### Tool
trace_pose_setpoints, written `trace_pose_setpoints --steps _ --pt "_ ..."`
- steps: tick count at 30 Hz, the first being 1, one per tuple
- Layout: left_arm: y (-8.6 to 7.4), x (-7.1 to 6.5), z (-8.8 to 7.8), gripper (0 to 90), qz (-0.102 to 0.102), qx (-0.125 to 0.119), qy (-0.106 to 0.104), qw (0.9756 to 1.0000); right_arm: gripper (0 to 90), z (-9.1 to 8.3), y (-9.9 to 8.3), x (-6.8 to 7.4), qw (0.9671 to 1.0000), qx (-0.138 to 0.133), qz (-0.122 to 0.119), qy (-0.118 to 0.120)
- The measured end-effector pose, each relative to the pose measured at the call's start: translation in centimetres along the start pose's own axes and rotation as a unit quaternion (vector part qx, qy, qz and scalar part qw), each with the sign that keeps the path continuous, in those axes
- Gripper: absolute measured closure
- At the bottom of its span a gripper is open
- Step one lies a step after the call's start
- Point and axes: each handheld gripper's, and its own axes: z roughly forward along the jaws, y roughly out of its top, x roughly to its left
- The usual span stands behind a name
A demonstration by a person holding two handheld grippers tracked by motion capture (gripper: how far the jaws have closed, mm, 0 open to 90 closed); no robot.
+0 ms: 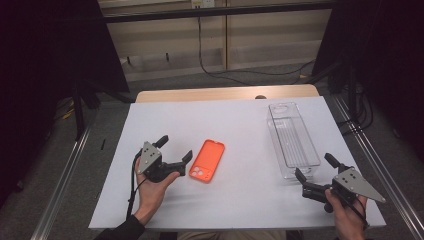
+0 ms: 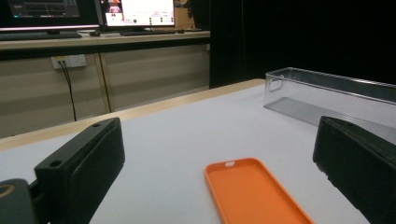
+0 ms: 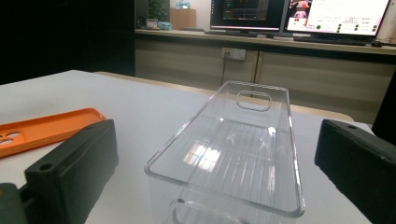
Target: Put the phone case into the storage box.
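Note:
An orange phone case lies hollow side up on the white mat, left of centre. My left gripper rests on the mat just left of it, open and holding nothing. In the left gripper view the case lies low between the spread jaws of that gripper. A clear, empty plastic bin stands lengthwise at the right. My right gripper sits at the bin's near end, open and empty. The right gripper view looks along the bin between the jaws of this gripper, with the case at the left.
The white mat covers most of a wooden table. Beyond the table's far edge lie the floor and some cables. Dark curtains flank both sides. Monitors stand on a counter behind.

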Motion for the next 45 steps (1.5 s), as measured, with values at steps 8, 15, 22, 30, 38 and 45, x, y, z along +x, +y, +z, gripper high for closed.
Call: trace_pose_setpoints --steps 8,15,22,30,38,45 --pt "0.5 -0.1 1.5 3.0 0.011 -0.005 0.000 0.9999 0.0 0.0 0.0 0.0 1.0000 0.002 0.000 -0.002" --pt "0.7 0.2 2.7 4.7 0.002 -0.010 -0.004 0.9999 0.0 0.1 -0.1 0.1 1.0000 0.003 -0.001 -0.001" --pt "0.6 0.2 3.0 14.2 -0.005 -0.012 -0.012 0.9998 0.0 0.1 -0.1 0.0 1.0000 0.004 -0.003 -0.002" --pt "0.6 0.5 2.9 36.2 -0.027 -0.009 -0.032 0.9991 0.0 0.1 -0.1 0.1 1.0000 0.003 -0.001 0.000" --pt "0.6 0.4 2.9 55.4 -0.028 -0.005 -0.051 0.9983 0.0 0.1 -0.1 0.0 1.0000 0.004 -0.001 0.000" --pt "0.6 0.3 3.0 80.2 -0.034 -0.004 -0.077 0.9965 0.0 0.1 -0.1 0.1 1.0000 0.003 -0.001 0.001"
